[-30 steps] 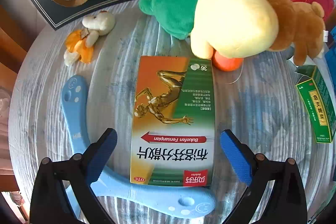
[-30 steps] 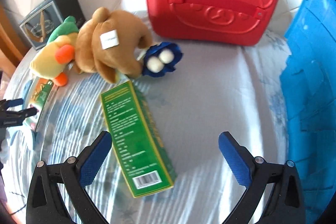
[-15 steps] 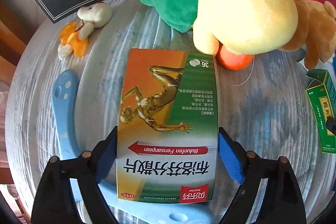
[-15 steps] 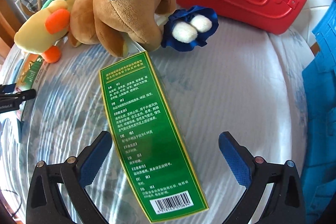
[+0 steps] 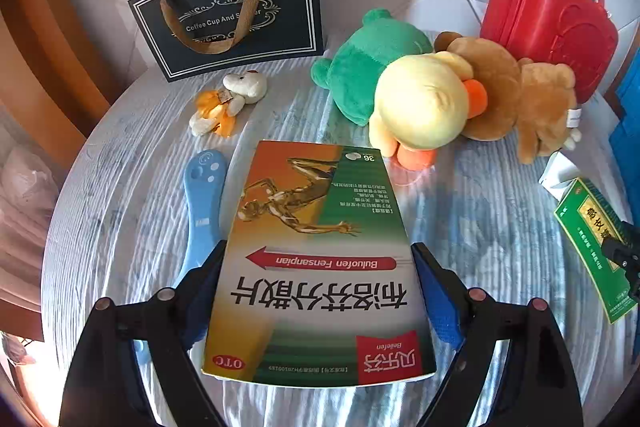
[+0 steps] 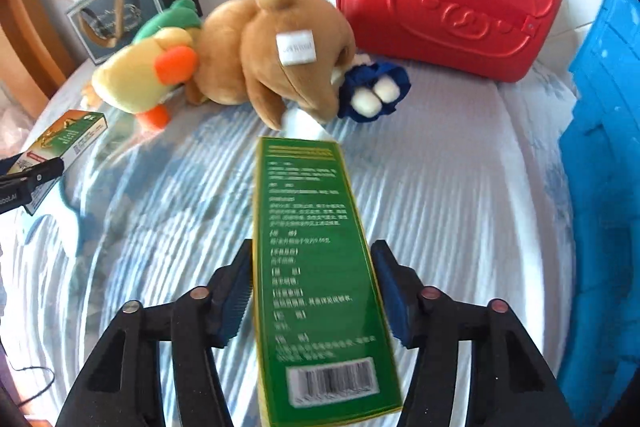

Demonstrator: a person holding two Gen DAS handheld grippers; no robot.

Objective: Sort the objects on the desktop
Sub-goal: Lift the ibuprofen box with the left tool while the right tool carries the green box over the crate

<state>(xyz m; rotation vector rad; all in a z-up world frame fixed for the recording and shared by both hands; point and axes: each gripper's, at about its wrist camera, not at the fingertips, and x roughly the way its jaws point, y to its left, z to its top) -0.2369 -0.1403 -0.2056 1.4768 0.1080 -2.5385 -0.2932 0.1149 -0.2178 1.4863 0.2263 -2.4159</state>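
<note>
We are looking along the left gripper (image 5: 318,291) first: its jaws are closing on the orange box (image 5: 320,267), blue pads pressing both long edges. The box is sitting lifted off the cloth (image 5: 460,227), tilted toward us, above the blue handle (image 5: 202,195). Behind it we are seeing a small toy (image 5: 228,99), a black bag (image 5: 232,15), a green plush (image 5: 372,63), a duck (image 5: 424,107), a bear (image 5: 516,95) and a red case (image 5: 552,23).

Moving right, the right gripper (image 6: 316,291) is gripping the green box (image 6: 316,259), jaws narrowed onto its sides, the box pointing away and raised over the cloth (image 6: 460,187); the view is blurred. Beyond it a blue frill (image 6: 376,91) is lying just beside the bear (image 6: 280,51), and a blue crate (image 6: 600,167) is standing at far right.
</note>
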